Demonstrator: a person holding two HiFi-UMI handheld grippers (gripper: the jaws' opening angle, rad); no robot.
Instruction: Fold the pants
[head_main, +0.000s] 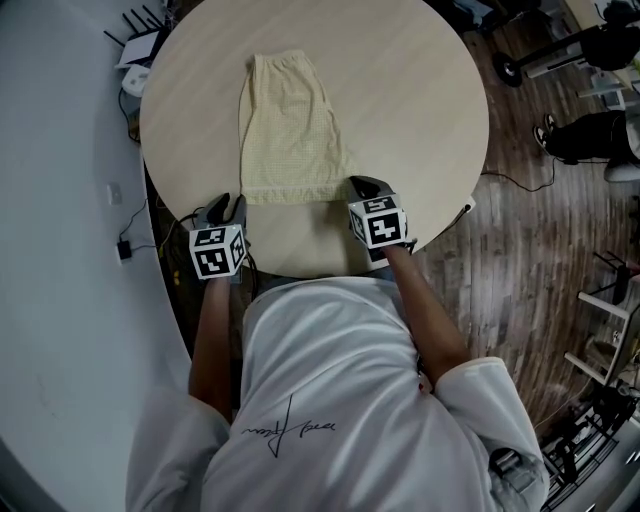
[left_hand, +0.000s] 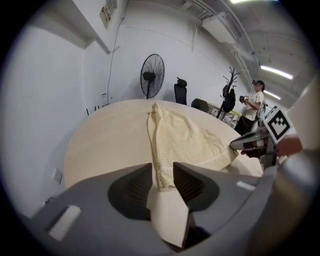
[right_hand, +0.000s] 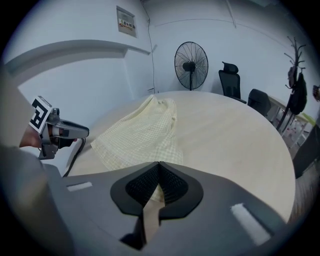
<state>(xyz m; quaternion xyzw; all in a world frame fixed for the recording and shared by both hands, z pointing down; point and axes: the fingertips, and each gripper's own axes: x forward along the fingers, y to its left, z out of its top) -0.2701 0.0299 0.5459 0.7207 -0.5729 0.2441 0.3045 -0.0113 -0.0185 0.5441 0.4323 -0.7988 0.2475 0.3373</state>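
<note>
While both hands reached over the near rim of the round surface (head_main: 430, 110), the left tongs (head_main: 228, 205), at the lower left of the head view, stood partly apart. The left gripper view showed the near left hem corner of the pants (head_main: 290, 130) lying between their pads, unpinched. The right tongs (head_main: 362, 185), just right of centre, had their tips together, nipping the hem's other corner. The pale yellow checked pants lay flat on the surface, the hem nearest the person and the waistband toward the top of the frame. Beyond the surface, the right gripper view showed a standing fan (right_hand: 191, 62) and a black office chair (right_hand: 229, 82) by a white wall.
</note>
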